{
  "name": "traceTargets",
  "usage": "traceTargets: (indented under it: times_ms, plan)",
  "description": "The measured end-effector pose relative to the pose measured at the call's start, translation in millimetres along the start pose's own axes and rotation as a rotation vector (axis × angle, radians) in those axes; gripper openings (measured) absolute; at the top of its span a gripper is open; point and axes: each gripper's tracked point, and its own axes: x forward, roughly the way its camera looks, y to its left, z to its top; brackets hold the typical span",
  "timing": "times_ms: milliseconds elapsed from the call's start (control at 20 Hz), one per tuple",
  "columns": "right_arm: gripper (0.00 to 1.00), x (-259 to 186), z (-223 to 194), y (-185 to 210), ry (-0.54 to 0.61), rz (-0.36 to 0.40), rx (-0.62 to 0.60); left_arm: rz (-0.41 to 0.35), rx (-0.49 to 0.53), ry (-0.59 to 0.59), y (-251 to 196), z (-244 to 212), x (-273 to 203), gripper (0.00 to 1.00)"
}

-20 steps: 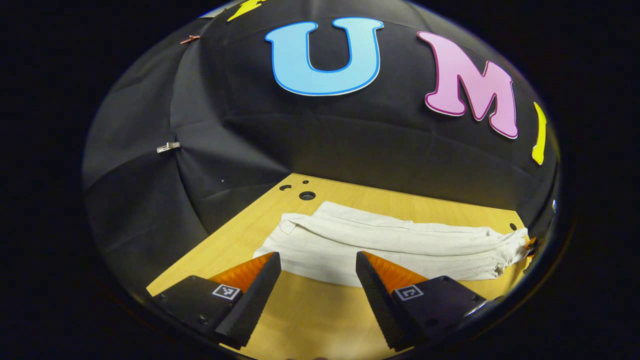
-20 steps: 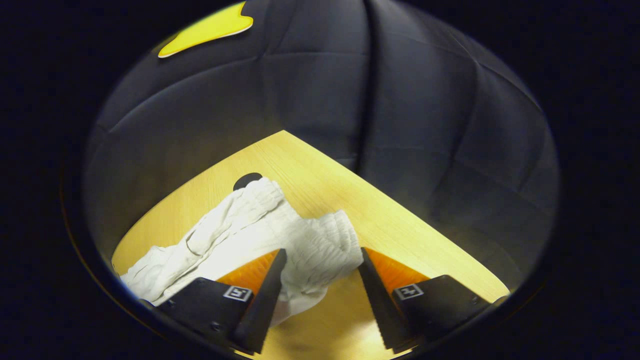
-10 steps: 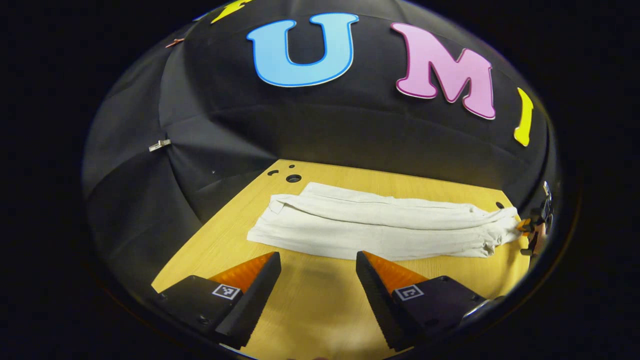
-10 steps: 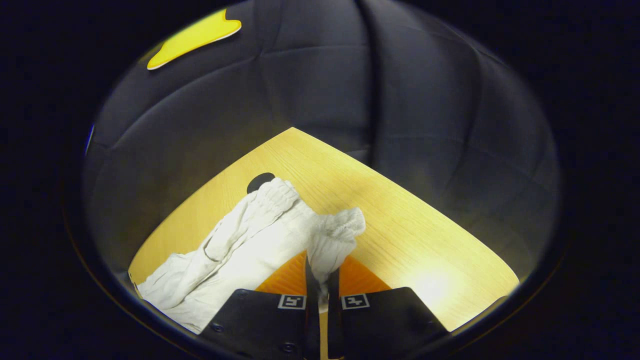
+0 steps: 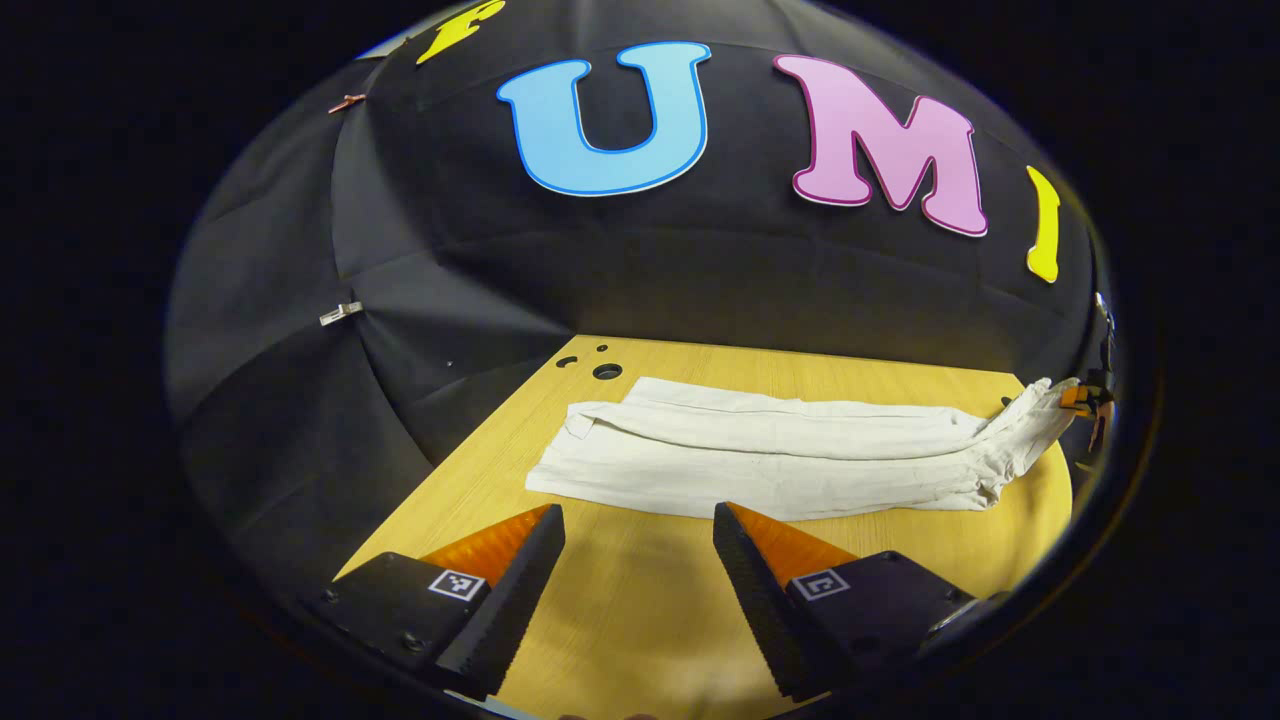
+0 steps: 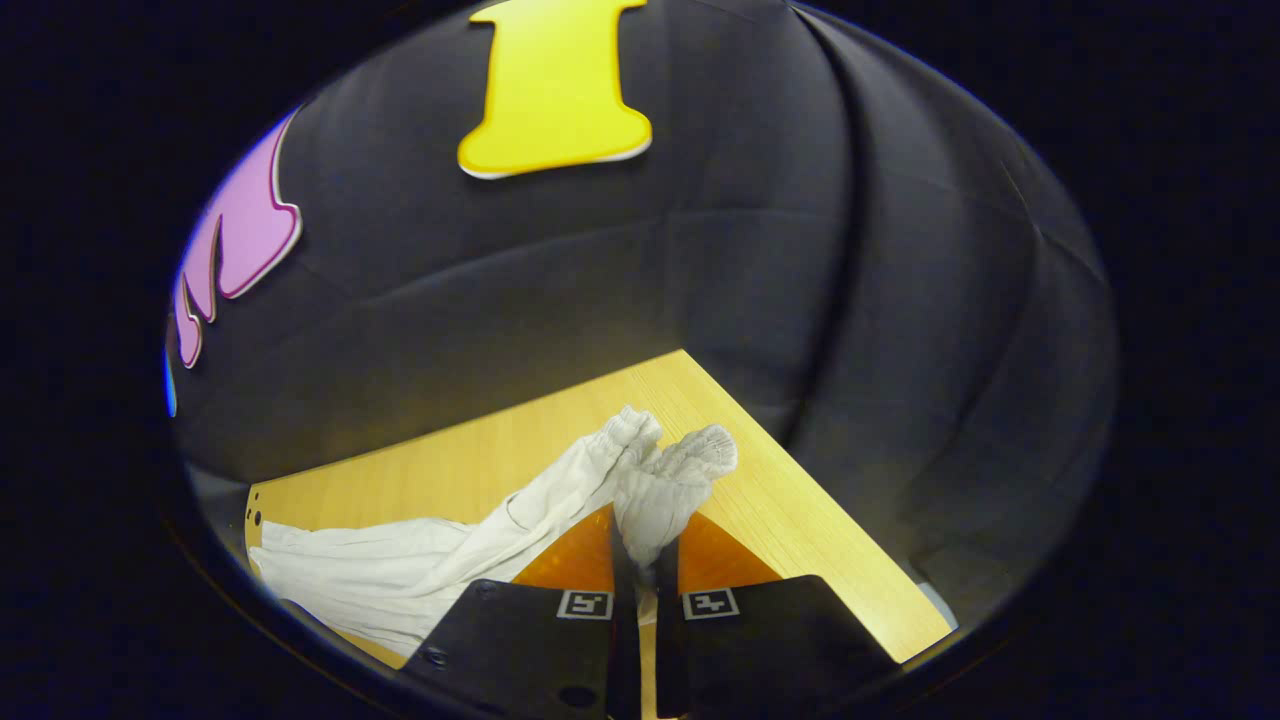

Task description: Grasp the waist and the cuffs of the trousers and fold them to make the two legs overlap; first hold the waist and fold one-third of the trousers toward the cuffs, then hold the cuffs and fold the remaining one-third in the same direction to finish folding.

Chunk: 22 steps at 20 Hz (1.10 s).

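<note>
black hand-held gripper (image 5: 638, 520) bodies, square markers

In the left gripper view, the far right gripper (image 5: 1085, 402) is tiny at the edge; its jaw state cannot be read there. In the right gripper view, the crumpled white cloth trousers (image 6: 420, 570) run out of sight at lower left.

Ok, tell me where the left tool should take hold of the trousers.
Take the cuffs, at the end of the trousers farthest from the waist the right tool clamps. That edge lies flat on the table, so come in low from the near side with the open left tool.
</note>
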Motion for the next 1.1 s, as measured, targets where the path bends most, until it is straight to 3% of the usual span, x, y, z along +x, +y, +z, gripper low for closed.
traceTargets:
  times_ms: [100, 200, 450, 700, 1100]
  plan:
    - [0.10, -19, 10, 6, -0.029, 0.038, -0.028, 0.000, -0.030, 0.008, 1, -6, 5, 0.95]
    - [0.10, -25, 12, 15, -0.021, 0.084, -0.064, -0.049, -0.053, 0.021, -10, -13, 10, 0.96]
    - [0.10, -25, 11, 19, -0.032, 0.182, -0.146, -0.087, -0.074, 0.022, -4, -18, 25, 0.95]
    - [0.10, -30, 9, 11, 0.020, 0.284, -0.163, -0.097, -0.118, -0.011, 27, -15, 30, 0.95]
    - [0.11, -22, -7, -3, 0.141, 0.301, -0.233, -0.048, -0.156, 0.001, 96, -24, 88, 0.96]
